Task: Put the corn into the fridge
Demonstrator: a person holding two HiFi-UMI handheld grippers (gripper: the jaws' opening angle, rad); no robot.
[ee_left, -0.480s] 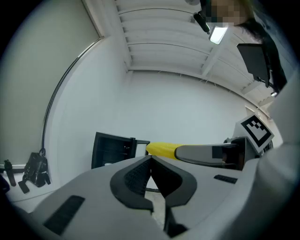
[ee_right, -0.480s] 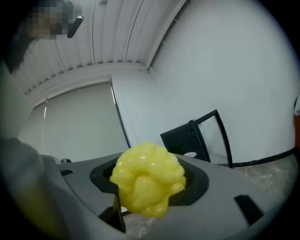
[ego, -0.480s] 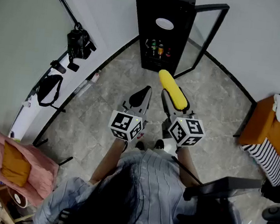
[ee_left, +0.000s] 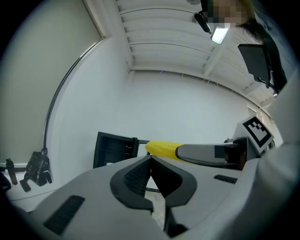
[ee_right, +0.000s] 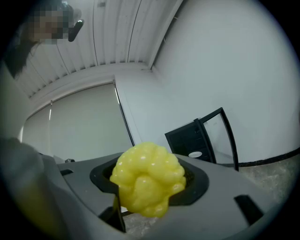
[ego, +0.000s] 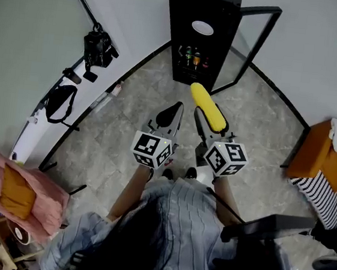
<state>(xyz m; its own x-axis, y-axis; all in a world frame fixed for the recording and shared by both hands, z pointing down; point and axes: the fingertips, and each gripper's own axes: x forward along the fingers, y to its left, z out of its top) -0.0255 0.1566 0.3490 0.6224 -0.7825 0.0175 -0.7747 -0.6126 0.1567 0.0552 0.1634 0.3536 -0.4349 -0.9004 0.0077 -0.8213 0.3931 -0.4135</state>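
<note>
A: What's the right gripper [ego: 204,122] doing?
B: It's gripping the corn [ego: 208,107]. The jaws are standing wide, with the pads pressing on the cob from both sides. In its own view the yellow end of the cob is filling the centre.
A: Left gripper [ego: 175,109]?
B: Clenched on nothing. The jaw tips are touching, with nothing between them. It's riding just beside the right one, on its left, and both are pointing level.
A: Where's the corn sitting in frame?
B: Head view, just above centre. It's sticking out past the jaw tips toward the top of the frame, over the grey stone floor [ego: 126,138]. It's not in the fridge [ego: 205,2] yet and is well apart from it.
A: Fridge state?
B: Black cabinet, standing at top centre against the white wall. The glass door [ego: 251,47] is hanging open to the right. Bottles [ego: 193,58] are showing on a shelf inside; can't tell how many.
A: Anything else around?
B: The person [ego: 170,222] is filling the bottom of the frame in a striped shirt, holding both grippers out front. A black bag [ego: 97,49] is sitting at upper left by the wall. An orange seat [ego: 320,158] is sitting at the right edge.
</note>
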